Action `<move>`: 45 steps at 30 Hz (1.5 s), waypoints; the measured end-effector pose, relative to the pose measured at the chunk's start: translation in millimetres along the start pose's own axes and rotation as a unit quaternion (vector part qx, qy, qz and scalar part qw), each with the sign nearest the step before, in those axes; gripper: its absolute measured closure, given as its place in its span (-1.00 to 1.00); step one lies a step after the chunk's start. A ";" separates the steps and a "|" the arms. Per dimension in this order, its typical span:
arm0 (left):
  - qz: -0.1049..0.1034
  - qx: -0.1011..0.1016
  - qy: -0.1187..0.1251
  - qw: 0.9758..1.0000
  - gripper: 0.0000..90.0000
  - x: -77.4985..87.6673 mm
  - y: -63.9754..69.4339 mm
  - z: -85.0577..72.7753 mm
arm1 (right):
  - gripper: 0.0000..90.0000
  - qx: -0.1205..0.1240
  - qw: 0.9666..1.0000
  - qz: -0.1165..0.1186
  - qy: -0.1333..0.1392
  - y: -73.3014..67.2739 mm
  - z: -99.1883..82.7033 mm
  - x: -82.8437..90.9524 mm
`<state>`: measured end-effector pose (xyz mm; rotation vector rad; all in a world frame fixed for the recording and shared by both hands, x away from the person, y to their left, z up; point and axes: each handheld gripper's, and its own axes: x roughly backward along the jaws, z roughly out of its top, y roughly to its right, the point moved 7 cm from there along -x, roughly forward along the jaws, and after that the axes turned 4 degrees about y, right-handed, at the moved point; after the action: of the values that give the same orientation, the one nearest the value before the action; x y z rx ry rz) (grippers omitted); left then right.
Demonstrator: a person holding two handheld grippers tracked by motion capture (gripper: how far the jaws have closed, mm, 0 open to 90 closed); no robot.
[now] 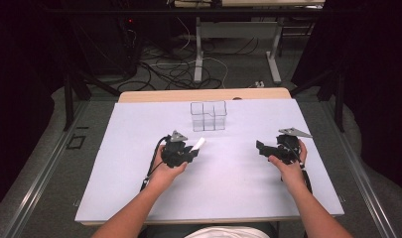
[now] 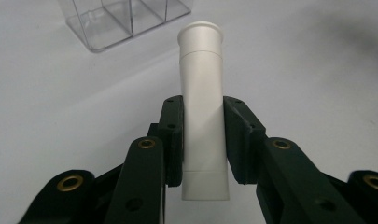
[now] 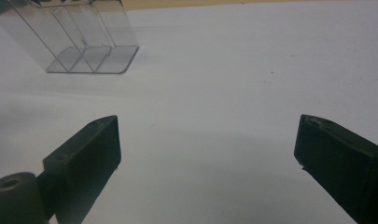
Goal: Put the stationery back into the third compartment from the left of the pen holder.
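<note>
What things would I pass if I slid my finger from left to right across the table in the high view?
Left gripper → white tube sticking out of its jaws → clear plastic organizer, farther back → right gripper.

- The high view looks forward and down from the person's side, taking in the whole table (image 1: 139,198) from well above.
- The left gripper view sits low and close, facing the organizer (image 2: 123,21) at its upper left.
- The right gripper view, equally low, shares that organizer (image 3: 84,44) at its upper left.
</note>
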<state>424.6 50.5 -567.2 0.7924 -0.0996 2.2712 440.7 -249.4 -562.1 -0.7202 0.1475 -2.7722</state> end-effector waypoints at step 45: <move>-0.031 0.132 0.130 0.982 0.56 31.6 -9.9 32.5 | -0.56 -0.171 0.963 0.199 -0.054 -151.6 54.3 -32.0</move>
<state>430.2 67.7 -524.5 0.6131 0.3490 2.3354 458.5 -96.7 -504.5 -0.8149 0.6840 -2.3391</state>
